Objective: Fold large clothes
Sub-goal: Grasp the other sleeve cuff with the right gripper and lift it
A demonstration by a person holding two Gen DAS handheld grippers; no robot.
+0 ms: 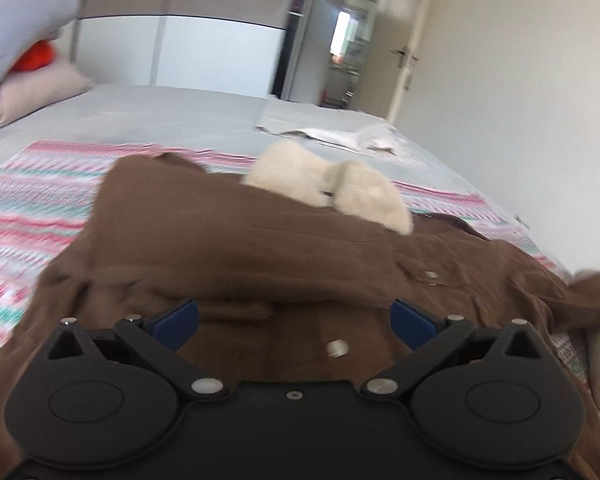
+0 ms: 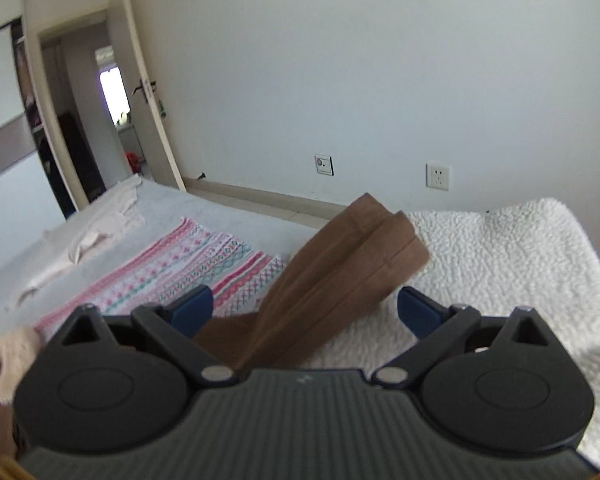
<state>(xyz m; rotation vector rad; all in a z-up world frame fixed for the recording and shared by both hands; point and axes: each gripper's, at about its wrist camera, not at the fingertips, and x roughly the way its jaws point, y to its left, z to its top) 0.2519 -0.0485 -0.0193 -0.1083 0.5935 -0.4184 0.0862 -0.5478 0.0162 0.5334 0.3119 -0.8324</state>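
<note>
On the bed [image 1: 172, 120], over a pink-and-green patterned blanket [image 1: 28, 208], lies the brown jacket [image 1: 236, 240] with its cream fleece collar [image 1: 328, 188] turned out near the far edge. I have the left gripper [image 1: 294, 316] low over the jacket's near side, its blue fingers [image 1: 180, 316] spread wide with a folded-over panel of brown cloth lying between and just beyond them; nothing is pinched. Through the other camera, the right gripper [image 2: 304, 308] is likewise wide open, and a brown sleeve [image 2: 340, 264] runs up between its fingers with the cuff resting on a white fleecy cover [image 2: 500, 248]. The sleeve seems to pass over the gripper body rather than being held, though the blur and the close angle leave me unsure whether it touches a pad.

I judge we are partway through: one side looks folded inward, and the sleeve on the right is yet to be brought in. Next I would close the right fingers on the sleeve near the cuff and carry it across the body of the jacket, while the left settles on the folded edge to keep it from slipping.
</note>
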